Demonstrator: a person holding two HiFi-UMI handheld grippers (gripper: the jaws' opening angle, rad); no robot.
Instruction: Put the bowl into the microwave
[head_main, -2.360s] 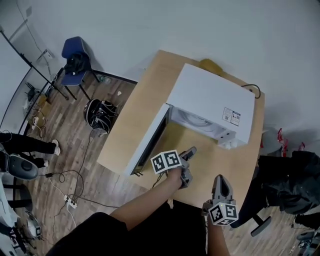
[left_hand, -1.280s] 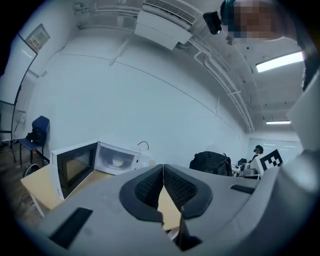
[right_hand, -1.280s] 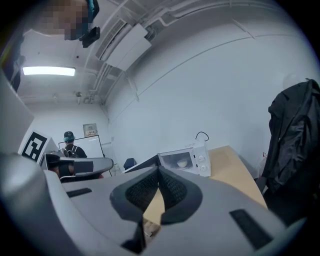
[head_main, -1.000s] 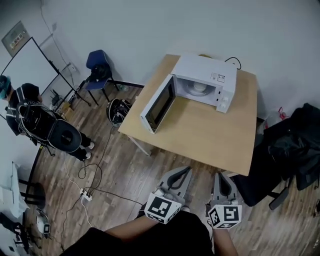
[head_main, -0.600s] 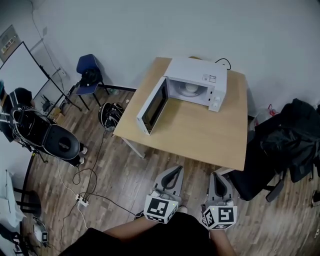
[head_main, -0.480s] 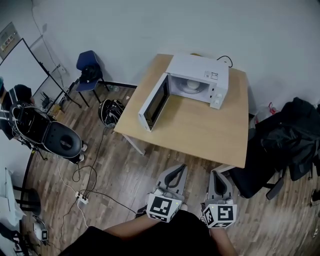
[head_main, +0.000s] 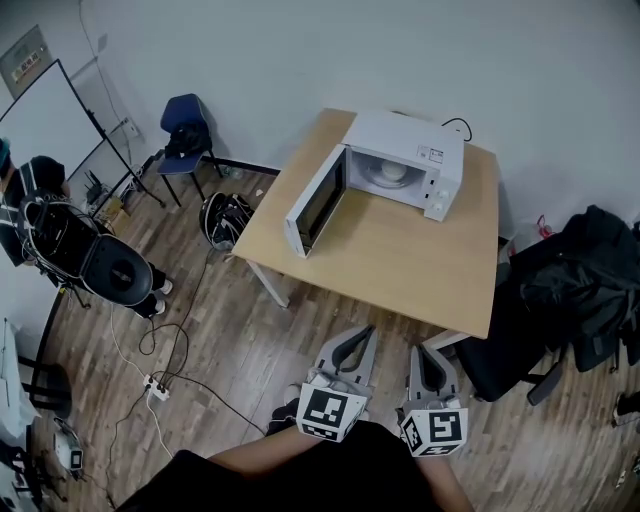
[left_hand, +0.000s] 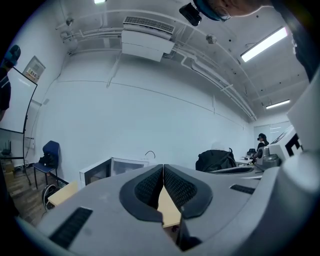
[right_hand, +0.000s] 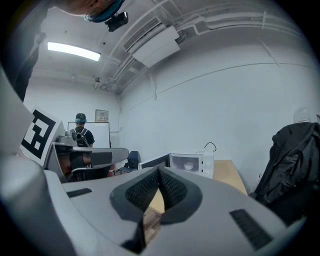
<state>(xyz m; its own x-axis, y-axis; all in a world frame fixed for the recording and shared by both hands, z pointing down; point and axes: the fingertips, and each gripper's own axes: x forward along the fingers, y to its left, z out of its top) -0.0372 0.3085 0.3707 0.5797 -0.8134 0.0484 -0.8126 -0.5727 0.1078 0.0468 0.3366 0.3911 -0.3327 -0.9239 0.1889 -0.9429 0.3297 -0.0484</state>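
The white microwave (head_main: 410, 160) stands at the far end of the wooden table (head_main: 400, 260), its door (head_main: 315, 205) swung open to the left. A white bowl (head_main: 389, 172) sits inside the cavity; the right gripper view shows that bowl (right_hand: 189, 165) too. Both grippers are held close to my body, well short of the table and over the floor. The left gripper (head_main: 362, 335) is shut with nothing in it, and so is the right gripper (head_main: 423, 357). In the left gripper view the microwave (left_hand: 107, 169) shows left of the touching pads (left_hand: 150, 187).
A black office chair with a dark jacket (head_main: 575, 290) stands right of the table. A blue chair (head_main: 188, 125), a bag (head_main: 225, 218) and cables lie on the wood floor to the left. A person with equipment (head_main: 50, 225) stands at the far left.
I have stepped back from the table: the grippers went from right at the open microwave to over the floor near my body. The view has shifted slightly since.
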